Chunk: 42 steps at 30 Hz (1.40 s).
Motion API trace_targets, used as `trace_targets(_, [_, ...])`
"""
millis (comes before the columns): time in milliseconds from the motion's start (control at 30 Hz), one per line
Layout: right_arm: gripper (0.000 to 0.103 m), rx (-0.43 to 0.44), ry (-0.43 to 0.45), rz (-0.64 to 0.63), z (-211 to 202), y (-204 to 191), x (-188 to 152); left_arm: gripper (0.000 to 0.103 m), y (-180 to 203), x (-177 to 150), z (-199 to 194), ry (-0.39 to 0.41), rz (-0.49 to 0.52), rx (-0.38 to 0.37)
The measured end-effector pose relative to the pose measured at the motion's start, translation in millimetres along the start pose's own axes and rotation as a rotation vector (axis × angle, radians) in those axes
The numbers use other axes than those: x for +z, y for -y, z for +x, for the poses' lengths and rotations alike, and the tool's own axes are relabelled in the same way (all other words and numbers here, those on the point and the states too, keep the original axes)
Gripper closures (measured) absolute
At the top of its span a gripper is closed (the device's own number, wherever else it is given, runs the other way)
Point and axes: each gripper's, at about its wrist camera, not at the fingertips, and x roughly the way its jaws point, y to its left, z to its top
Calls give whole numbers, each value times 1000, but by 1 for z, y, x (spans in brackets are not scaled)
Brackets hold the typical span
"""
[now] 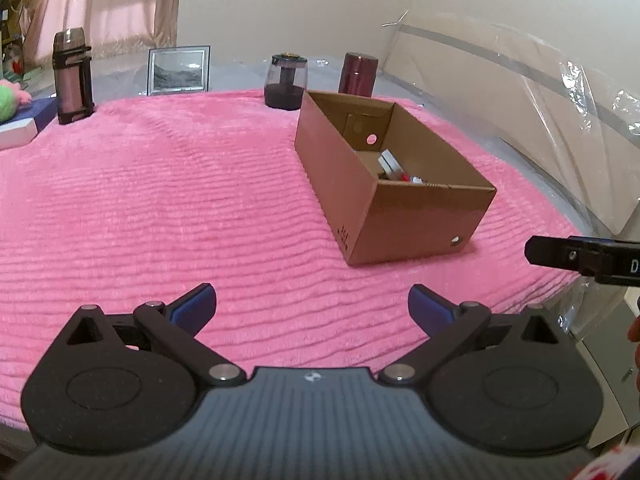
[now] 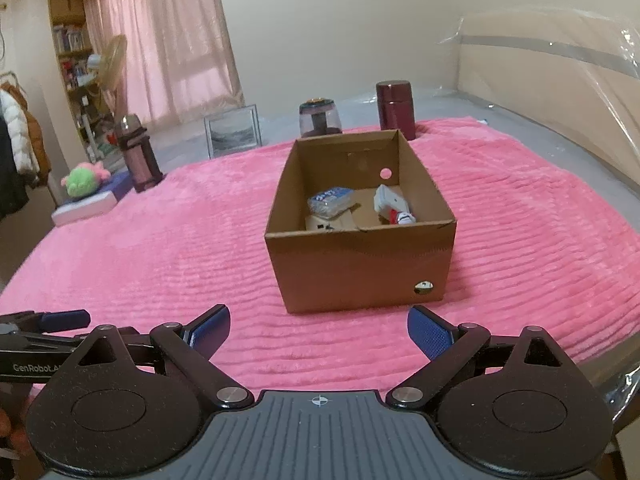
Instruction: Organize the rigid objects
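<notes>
An open brown cardboard box (image 2: pixel 360 268) (image 1: pixel 394 216) stands on the pink blanket (image 2: pixel 160 248) (image 1: pixel 160 208). Inside it lie a blue-and-white packet (image 2: pixel 330 200), a white tube with a red end (image 2: pixel 394 208) and a flat tan piece. At the blanket's far edge stand a dark flask with a strap (image 1: pixel 72 76) (image 2: pixel 138 156), a picture frame (image 1: pixel 179 70) (image 2: pixel 234 130), a dark clear-topped jar (image 1: pixel 285 80) (image 2: pixel 320 118) and a maroon canister (image 1: pixel 357 74) (image 2: pixel 396 110). My left gripper (image 1: pixel 312 310) is open over bare blanket. My right gripper (image 2: pixel 319 330) is open just short of the box.
A green plush toy (image 2: pixel 82 180) rests on a white-and-blue book (image 2: pixel 90 204) at the far left. A plastic-wrapped headboard (image 2: pixel 560 92) runs along the right. Curtains, a bookshelf and a fan stand behind. The right gripper's finger (image 1: pixel 560 254) shows at the left view's right edge.
</notes>
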Motion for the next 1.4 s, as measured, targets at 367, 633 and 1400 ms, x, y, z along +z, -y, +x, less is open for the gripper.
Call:
trace_targets(367, [10, -6, -41, 17, 9, 1, -15, 2, 3, -1, 0, 25, 10, 13])
trace_targets(633, [10, -6, -39, 3, 10, -3, -15, 2, 2, -3, 3, 18, -2, 22])
trace_targets(1400, [10, -1, -35, 0, 10, -8, -16, 2, 2, -4, 4, 32, -4, 25])
